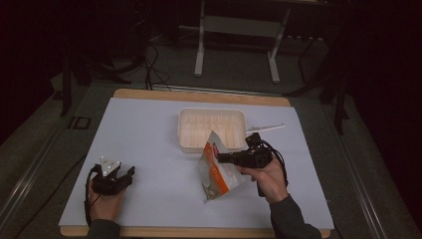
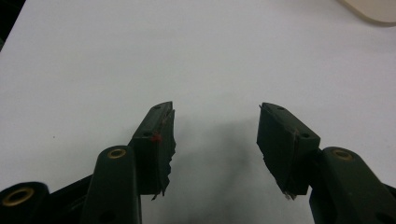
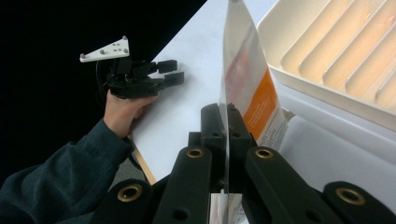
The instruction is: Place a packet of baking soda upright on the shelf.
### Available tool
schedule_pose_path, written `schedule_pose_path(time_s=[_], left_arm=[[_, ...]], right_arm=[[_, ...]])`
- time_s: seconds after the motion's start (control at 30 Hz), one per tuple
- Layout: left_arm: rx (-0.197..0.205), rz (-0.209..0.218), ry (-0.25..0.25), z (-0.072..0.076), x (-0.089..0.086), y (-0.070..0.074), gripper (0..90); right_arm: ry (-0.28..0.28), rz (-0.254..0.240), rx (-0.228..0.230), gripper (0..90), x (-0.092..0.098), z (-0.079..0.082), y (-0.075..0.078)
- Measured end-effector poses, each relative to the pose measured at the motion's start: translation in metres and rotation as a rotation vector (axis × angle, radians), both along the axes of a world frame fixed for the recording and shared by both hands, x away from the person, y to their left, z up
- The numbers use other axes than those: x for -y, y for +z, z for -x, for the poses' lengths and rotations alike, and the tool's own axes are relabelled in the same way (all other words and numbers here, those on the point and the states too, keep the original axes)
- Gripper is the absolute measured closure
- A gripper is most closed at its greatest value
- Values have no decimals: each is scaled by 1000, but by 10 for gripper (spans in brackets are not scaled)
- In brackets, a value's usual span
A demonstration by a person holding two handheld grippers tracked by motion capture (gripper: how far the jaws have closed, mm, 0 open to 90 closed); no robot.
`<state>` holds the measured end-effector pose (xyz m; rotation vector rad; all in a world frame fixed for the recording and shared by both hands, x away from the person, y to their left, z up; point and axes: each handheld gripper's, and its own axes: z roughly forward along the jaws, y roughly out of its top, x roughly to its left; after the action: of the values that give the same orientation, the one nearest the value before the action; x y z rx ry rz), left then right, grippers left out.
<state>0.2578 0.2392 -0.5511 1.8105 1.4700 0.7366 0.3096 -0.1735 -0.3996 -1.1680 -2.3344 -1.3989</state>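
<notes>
Packet pinched beside the tray, centre frame

White table (image 1: 149, 139) spans the middle; ribbed tray (image 1: 211, 128) centre; orange-white packet (image 1: 216, 172) just below it, clamped by right gripper (image 1: 224, 158); left gripper (image 2: 215, 135), lower left, gapes empty.

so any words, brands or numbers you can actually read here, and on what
None can be read.
Pouch, held in the right gripper: a red label near its top and print on the orange and white panel, all too small and blurred.
Ridged tray: no marking.
Left gripper: no lettering.
</notes>
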Motion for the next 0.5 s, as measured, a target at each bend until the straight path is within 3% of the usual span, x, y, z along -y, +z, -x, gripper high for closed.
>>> schedule_pose_path(time_s=[0.5], left_arm=[[-4,-4,0,0,0,0,454]], right_arm=[[-60,-28,32,900,12,-6,14]])
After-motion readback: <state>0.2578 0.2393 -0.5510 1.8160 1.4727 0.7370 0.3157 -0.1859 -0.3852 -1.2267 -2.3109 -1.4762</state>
